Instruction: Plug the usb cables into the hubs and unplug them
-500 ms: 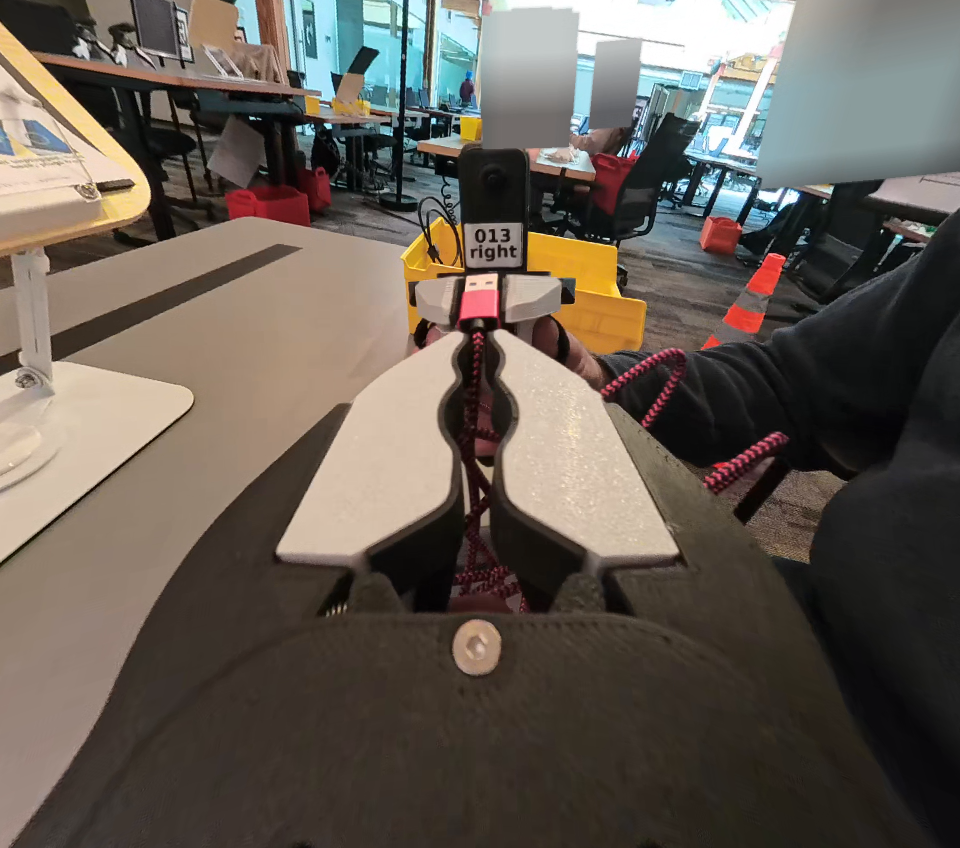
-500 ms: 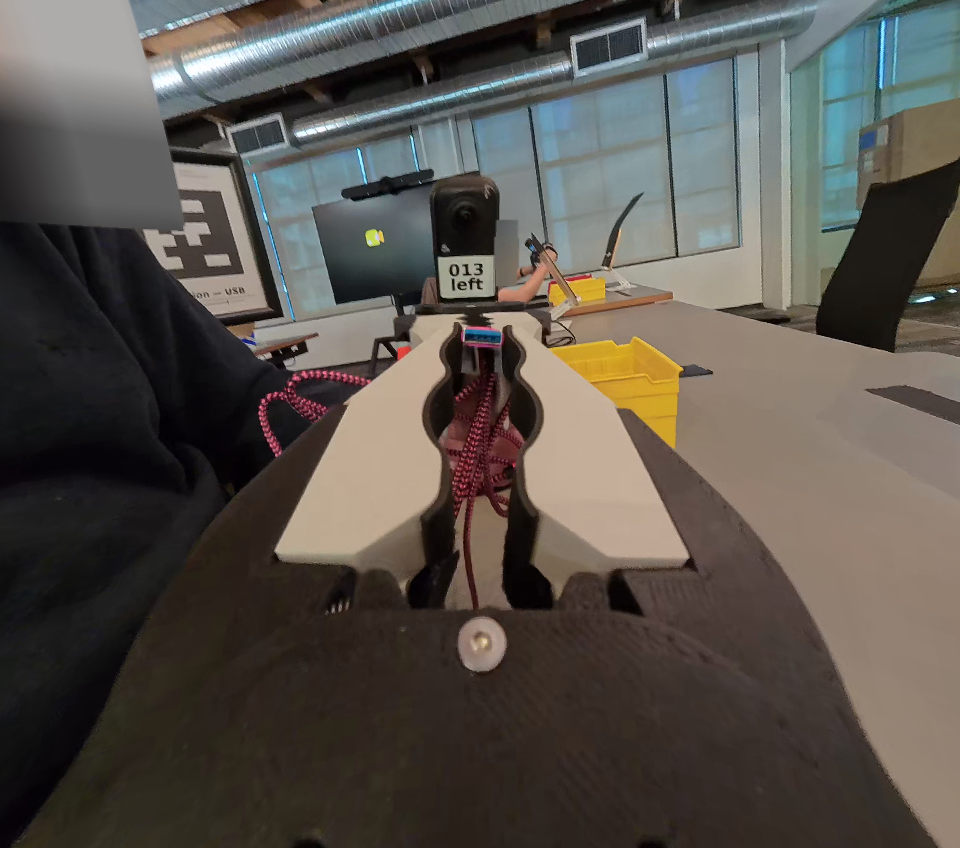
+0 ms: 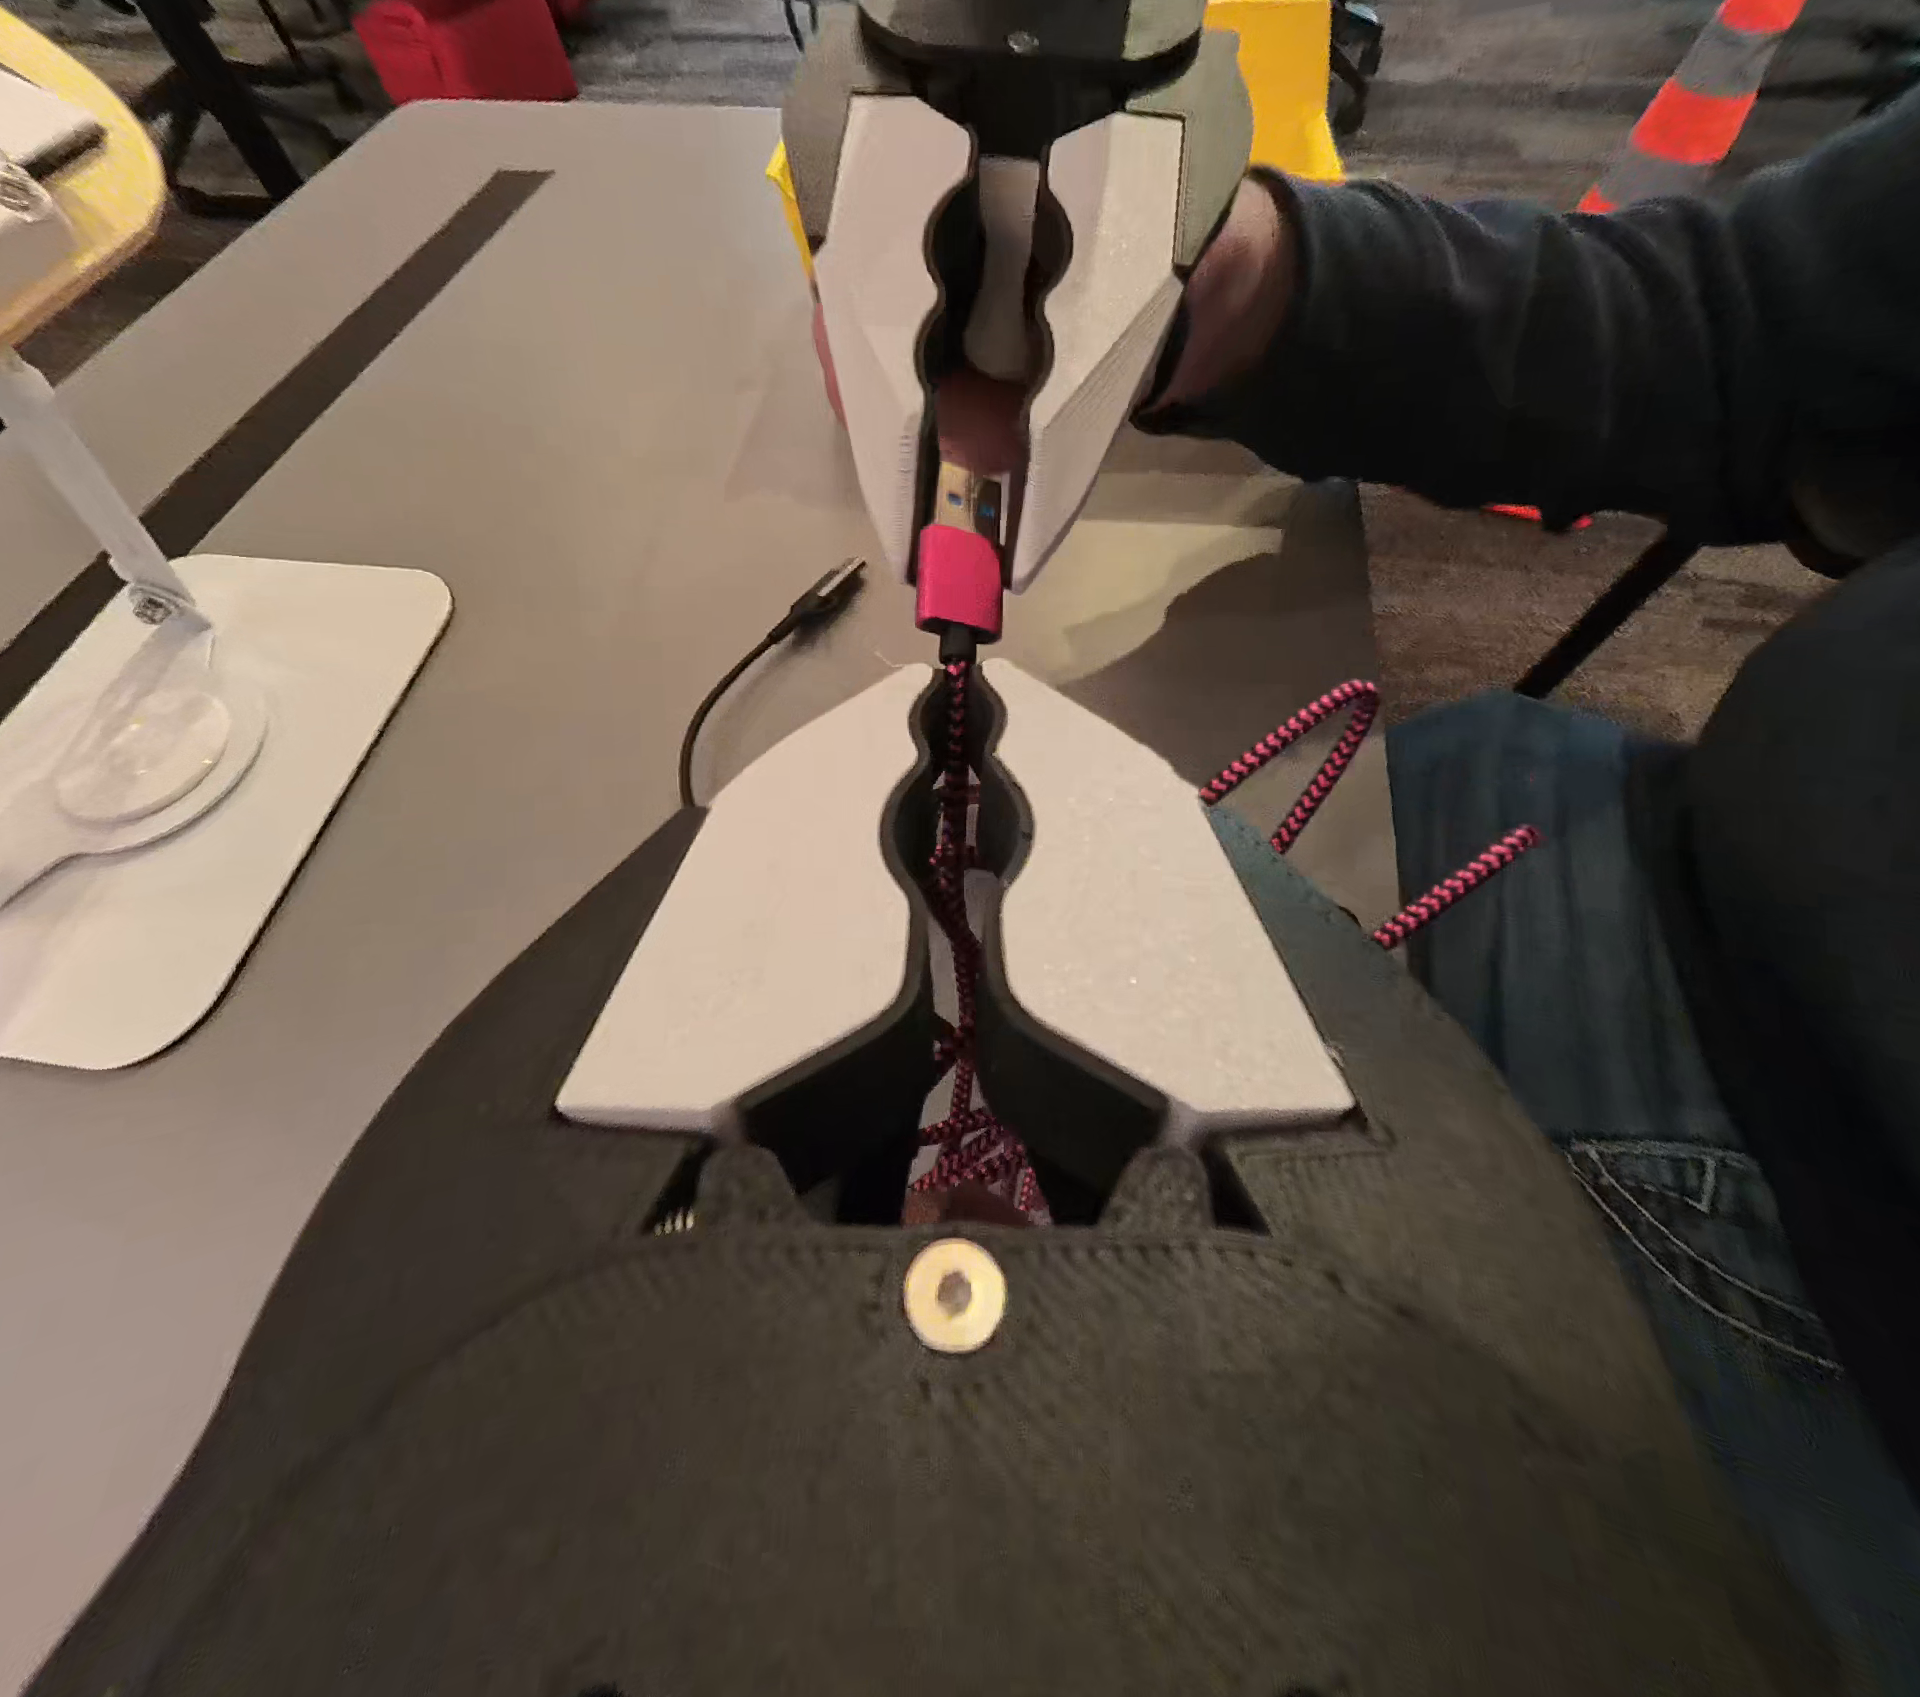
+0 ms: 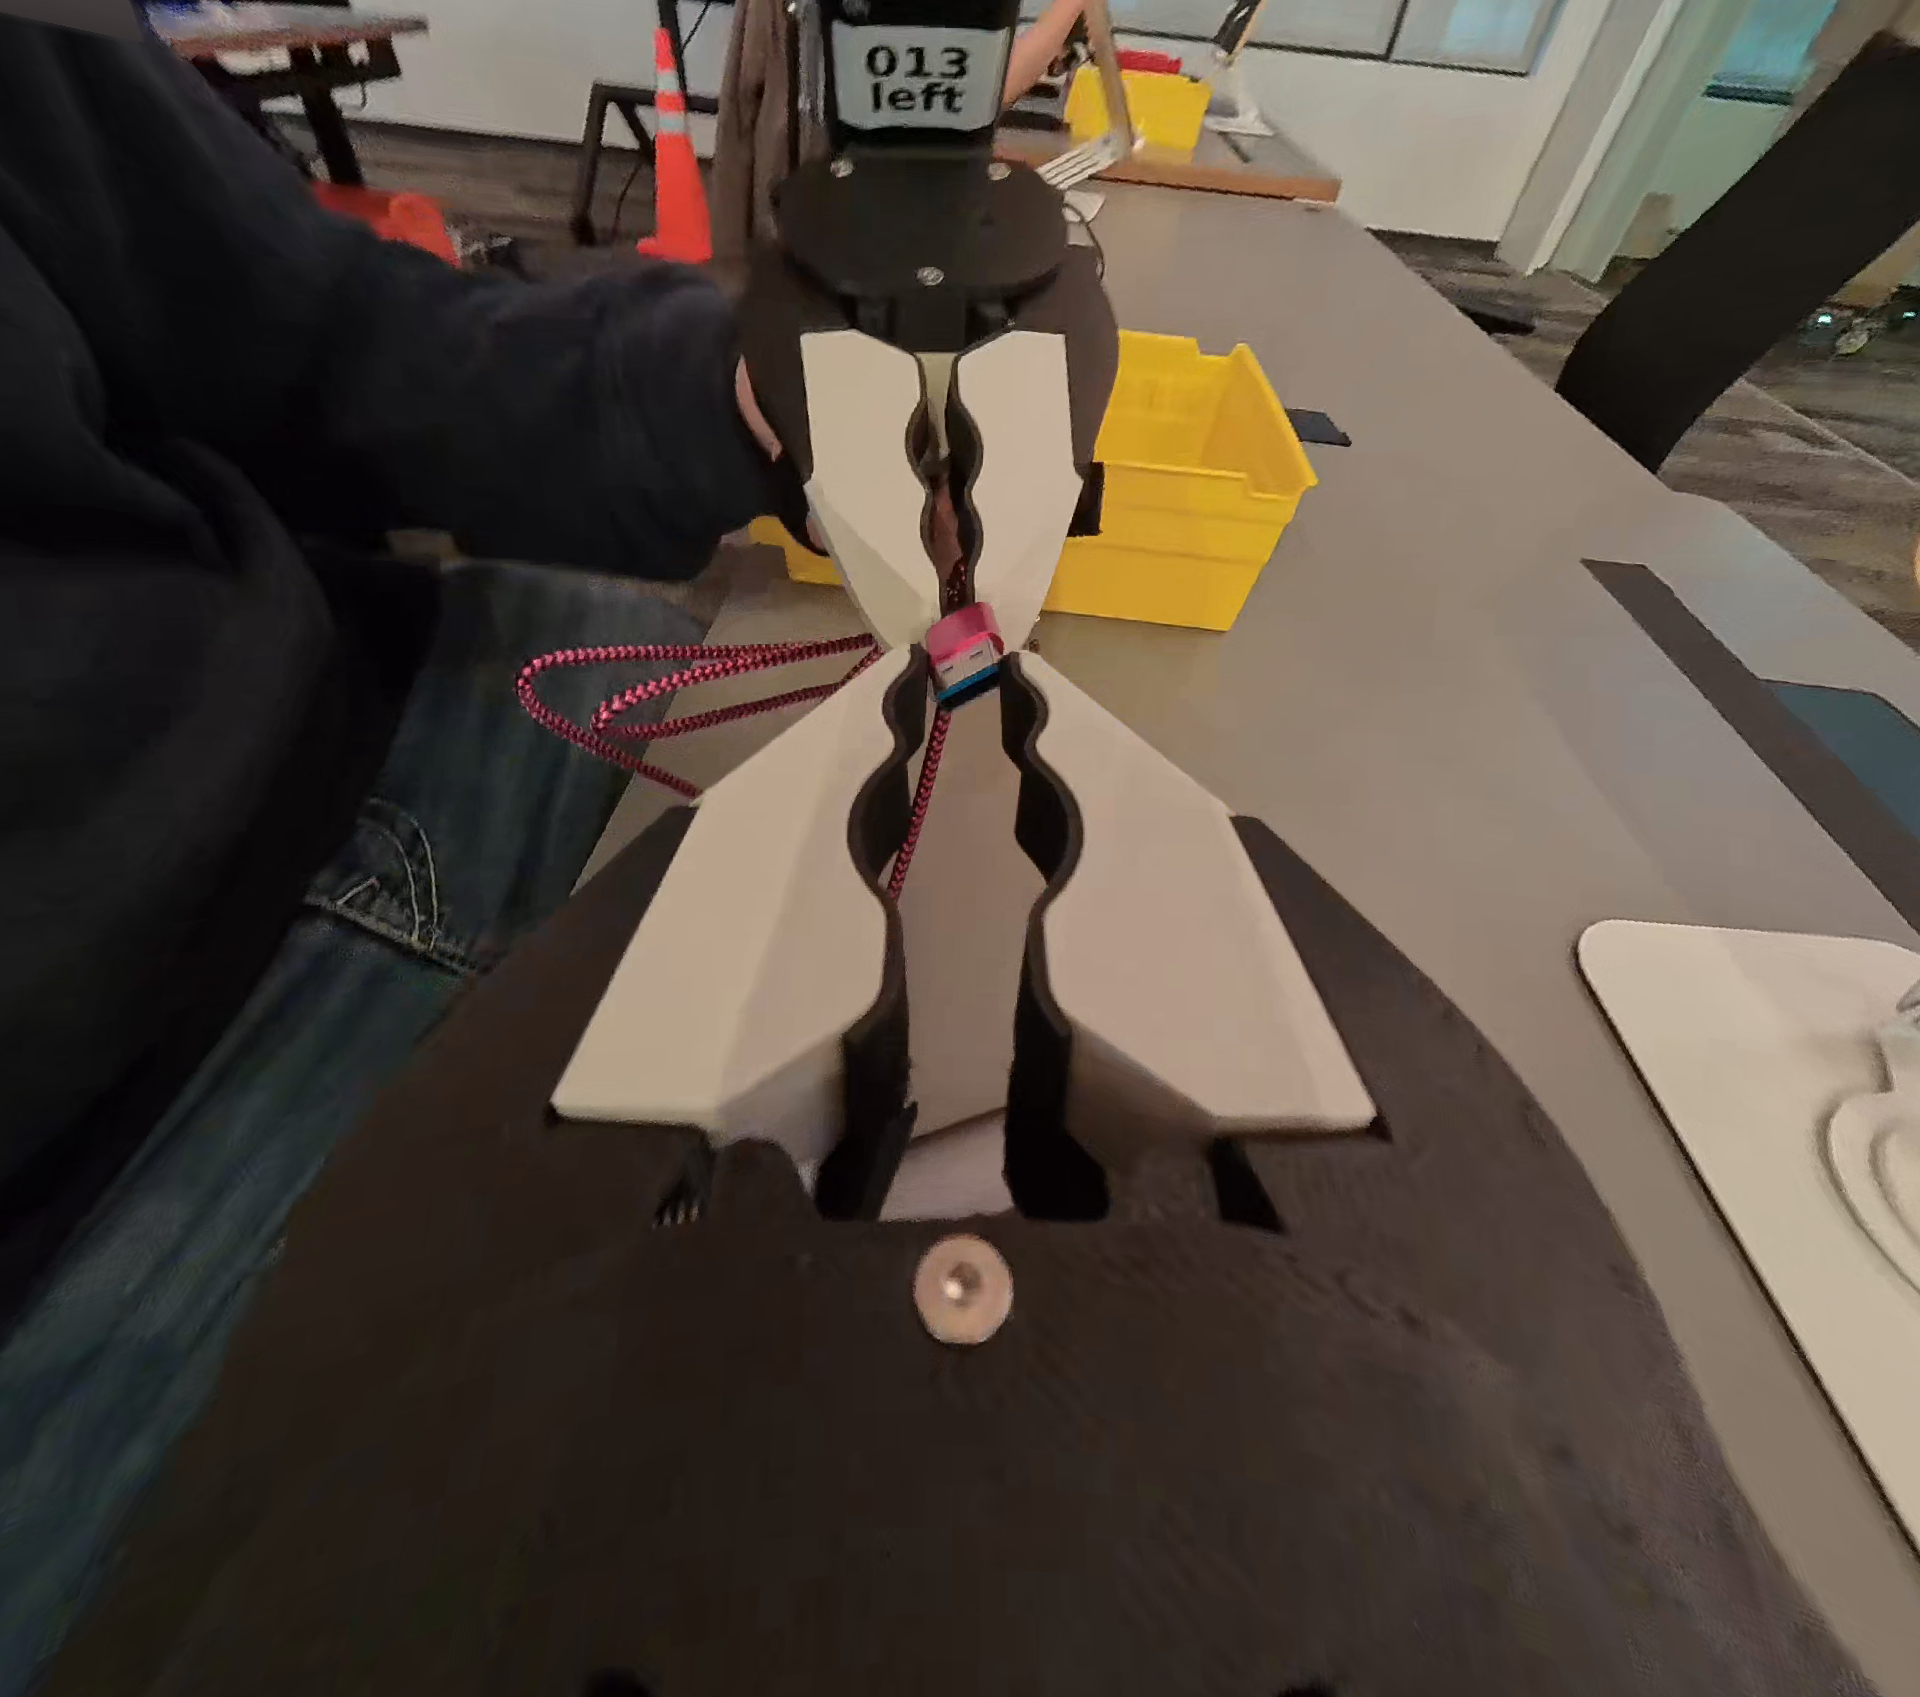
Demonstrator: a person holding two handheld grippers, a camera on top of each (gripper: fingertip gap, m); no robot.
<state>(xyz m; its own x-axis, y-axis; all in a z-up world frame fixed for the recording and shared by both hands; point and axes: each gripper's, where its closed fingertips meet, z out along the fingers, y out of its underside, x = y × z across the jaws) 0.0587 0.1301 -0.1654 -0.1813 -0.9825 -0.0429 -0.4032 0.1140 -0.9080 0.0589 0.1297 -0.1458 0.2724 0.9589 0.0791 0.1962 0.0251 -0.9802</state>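
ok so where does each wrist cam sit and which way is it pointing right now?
Left wrist view: on the left tool, looking along its fingers over the grey table; shows its fingers shut on the braided cable and the right sleeve.
Right wrist view: on the right tool, facing the opposite way toward the yellow bin; shows its fingers and the left sleeve.
Shared: the two tools tip to tip, the USB plug between them, cable, table, bin.

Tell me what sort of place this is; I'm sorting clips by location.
Probably a shared office or lab workspace: long grey table, yellow bin, orange cone, black chair.
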